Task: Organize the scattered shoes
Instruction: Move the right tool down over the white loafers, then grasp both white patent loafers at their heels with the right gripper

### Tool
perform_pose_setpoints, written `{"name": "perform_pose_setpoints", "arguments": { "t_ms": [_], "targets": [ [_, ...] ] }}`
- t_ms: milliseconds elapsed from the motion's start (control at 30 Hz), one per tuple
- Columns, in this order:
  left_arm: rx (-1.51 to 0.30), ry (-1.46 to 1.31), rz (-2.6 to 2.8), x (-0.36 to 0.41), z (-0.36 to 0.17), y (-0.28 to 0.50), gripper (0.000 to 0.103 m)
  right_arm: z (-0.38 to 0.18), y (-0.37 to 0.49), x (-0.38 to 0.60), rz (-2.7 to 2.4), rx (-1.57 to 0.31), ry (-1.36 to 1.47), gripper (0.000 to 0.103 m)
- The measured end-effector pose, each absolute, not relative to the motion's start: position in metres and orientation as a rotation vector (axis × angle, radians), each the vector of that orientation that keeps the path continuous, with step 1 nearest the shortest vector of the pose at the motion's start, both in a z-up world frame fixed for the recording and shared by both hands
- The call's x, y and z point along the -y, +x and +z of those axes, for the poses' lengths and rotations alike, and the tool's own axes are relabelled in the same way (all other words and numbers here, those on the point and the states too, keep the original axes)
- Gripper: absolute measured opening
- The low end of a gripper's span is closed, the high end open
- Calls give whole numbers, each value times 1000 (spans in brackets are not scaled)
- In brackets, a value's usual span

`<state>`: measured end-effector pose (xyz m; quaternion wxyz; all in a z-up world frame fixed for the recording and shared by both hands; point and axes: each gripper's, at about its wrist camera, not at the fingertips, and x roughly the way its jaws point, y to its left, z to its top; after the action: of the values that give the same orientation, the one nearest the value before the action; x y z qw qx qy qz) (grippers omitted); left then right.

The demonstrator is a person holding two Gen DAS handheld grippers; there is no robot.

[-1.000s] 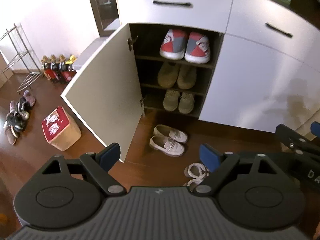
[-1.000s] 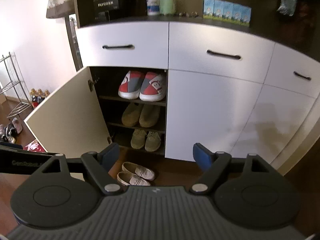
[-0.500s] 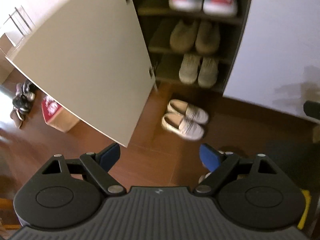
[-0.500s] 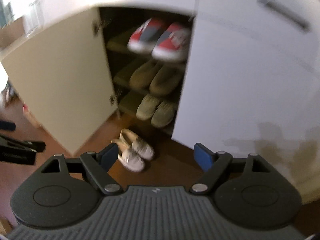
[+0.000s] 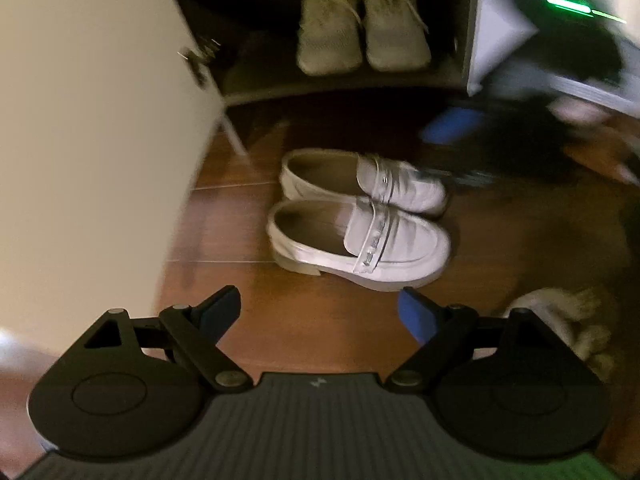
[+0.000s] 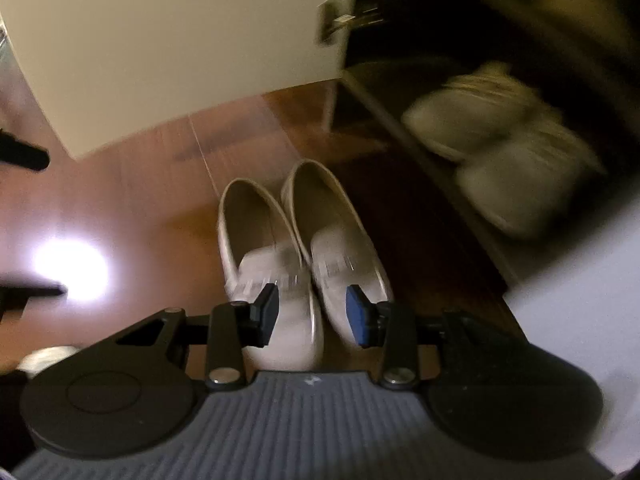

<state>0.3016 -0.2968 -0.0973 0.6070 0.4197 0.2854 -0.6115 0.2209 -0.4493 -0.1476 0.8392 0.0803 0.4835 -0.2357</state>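
Note:
A pair of white loafers lies side by side on the wooden floor in front of the open shoe cabinet. My left gripper is open, low over the floor just short of the nearer loafer. My right gripper is partly closed but empty, hovering over the toes of the loafers; nothing is held between its blue pads. It also shows in the left wrist view beyond the loafers, blurred.
The open cabinet door stands to the left. A pair of beige shoes sits on the bottom shelf. A white sandal lies on the floor to the right. A closed white door is on the right.
Both grippers have dropped down towards the floor and closed in on the white loafers. The right gripper's jaws have narrowed. The upper shelves have left the view.

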Motion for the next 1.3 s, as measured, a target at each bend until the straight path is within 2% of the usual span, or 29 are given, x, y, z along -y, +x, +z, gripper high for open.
{"name": "perform_pose_setpoints", "arguments": {
  "t_ms": [167,233,267,467,667,733,767,833,900,967,1000,1067,1133,1267,1300],
  "targets": [
    [-630,967,-1494,309,-168,312,88,-228,270,475,-320,-1033,47,37],
    [-602,974,-1509,312,-183,312,88,-241,274,477,-271,-1021,53,24],
    [-594,977,-1508,315,-186,311,88,-247,276,478,-289,-1006,38,11],
    [-599,1003,-1498,320,-200,310,88,-249,287,506,-585,-960,324,6],
    [-535,1017,-1473,331,-204,310,88,-251,286,562,-1049,-788,695,6],
    [-512,1011,-1451,341,-206,312,88,-251,280,577,-1198,-714,841,9],
    [-506,1007,-1447,343,-206,312,88,-251,274,582,-1219,-673,916,16],
    [-481,990,-1441,355,-206,313,88,-237,258,571,-1169,-625,897,26],
    [-451,970,-1445,369,-205,312,88,-222,242,556,-1104,-588,843,57],
    [-448,947,-1461,382,-206,314,88,-210,223,533,-1120,-601,738,72],
    [-452,937,-1469,387,-207,316,88,-205,209,515,-1141,-619,669,76],
    [-463,915,-1499,399,-211,319,88,-214,194,506,-1121,-678,689,76],
    [-458,929,-1509,410,-219,318,88,-231,187,501,-1075,-733,766,75],
    [-458,1004,-1523,425,-235,315,87,-256,200,496,-1063,-809,724,71],
    [-447,1020,-1541,427,-238,313,83,-262,203,497,-1058,-818,701,72]
  ]
}}
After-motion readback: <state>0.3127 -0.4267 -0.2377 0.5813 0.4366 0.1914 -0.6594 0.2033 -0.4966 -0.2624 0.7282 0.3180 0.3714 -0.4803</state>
